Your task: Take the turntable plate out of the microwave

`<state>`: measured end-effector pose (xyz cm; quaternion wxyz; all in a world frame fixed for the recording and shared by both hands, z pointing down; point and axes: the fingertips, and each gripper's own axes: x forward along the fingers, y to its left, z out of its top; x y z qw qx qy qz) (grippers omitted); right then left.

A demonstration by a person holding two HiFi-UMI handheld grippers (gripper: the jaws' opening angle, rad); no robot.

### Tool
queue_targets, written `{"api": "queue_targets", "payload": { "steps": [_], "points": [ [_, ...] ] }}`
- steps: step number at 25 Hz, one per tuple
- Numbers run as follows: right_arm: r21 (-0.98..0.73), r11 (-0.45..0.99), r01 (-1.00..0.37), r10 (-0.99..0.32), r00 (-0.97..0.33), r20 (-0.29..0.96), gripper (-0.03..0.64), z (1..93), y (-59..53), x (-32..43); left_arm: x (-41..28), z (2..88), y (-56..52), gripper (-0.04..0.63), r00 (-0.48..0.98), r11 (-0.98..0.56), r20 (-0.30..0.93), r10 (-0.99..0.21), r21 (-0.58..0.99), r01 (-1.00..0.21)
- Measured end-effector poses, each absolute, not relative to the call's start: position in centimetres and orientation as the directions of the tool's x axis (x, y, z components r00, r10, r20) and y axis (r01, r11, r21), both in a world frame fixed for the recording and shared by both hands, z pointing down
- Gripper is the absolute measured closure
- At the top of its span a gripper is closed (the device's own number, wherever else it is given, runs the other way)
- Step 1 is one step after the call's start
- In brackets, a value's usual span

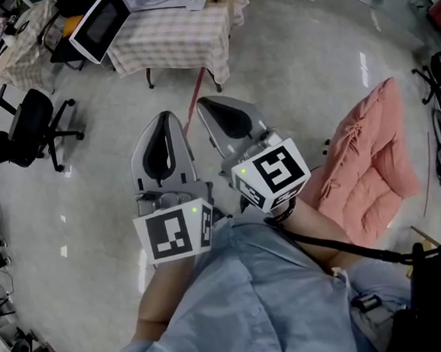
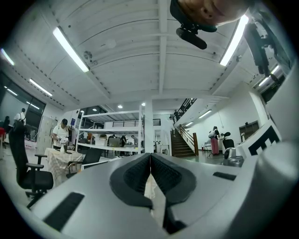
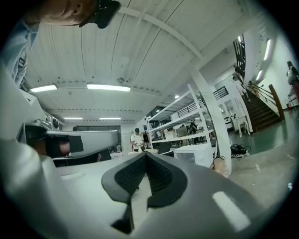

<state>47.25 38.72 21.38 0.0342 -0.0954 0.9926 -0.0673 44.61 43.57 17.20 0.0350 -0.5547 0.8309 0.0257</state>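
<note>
The polished grey floor [image 1: 311, 71] ran wide. At the far side a checked-cloth table [image 1: 174, 41] bore the microwave [image 1: 100, 25], its door hanging open (the turntable plate I could not make out). A black office chair [image 1: 32, 126] stood to one side and a pink cushion [image 1: 369, 162] lay on the other. The person held both tools level, close to the chest and well apart from the table. The left gripper [image 1: 163, 121] and right gripper [image 1: 208, 103] each had jaws pressed together on nothing.
</note>
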Motion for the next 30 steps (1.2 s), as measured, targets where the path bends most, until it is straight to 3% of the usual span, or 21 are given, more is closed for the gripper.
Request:
{"api": "queue_targets", "payload": {
  "steps": [18,30],
  "points": [
    [-0.185,0.979,-0.092,-0.106,-0.992,-0.067,0.615,22.6,35.2,47.4,45.6,19.0,39.6,0.588,-0.421,0.422,-0.040,-0.906,-0.024,-0.906],
    [-0.183,0.976,-0.121,-0.126,-0.992,-0.018,0.615,24.5,32.7,38.6,36.0,20.6,37.1,0.588,-0.410,0.409,-0.041,-0.911,0.040,-0.912]
  ]
}}
